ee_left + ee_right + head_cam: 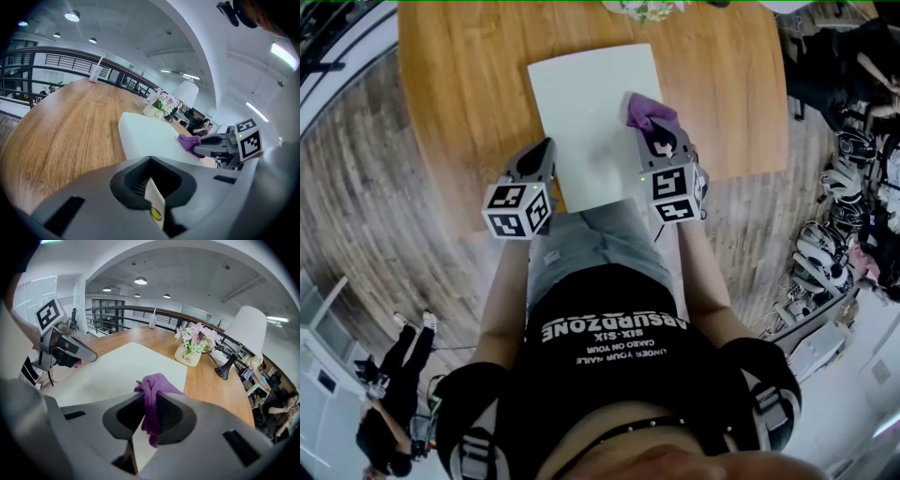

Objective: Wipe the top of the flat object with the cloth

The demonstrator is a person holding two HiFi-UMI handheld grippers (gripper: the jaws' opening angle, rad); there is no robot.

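A wooden surface (459, 84) carries a white board (591, 103). The right gripper (645, 127) pinches a purple cloth (649, 110) on it, and the left gripper (547, 144), pressed together, sits beside its left edge.

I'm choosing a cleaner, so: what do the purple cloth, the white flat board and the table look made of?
Purple cloth: soft fabric, maybe microfibre; it bunches into limp folds.
White flat board: smooth, matte, rigid-looking sheet, plastic or coated board; cannot tell which.
Table: wood or wood-look laminate, showing grain and slight sheen.
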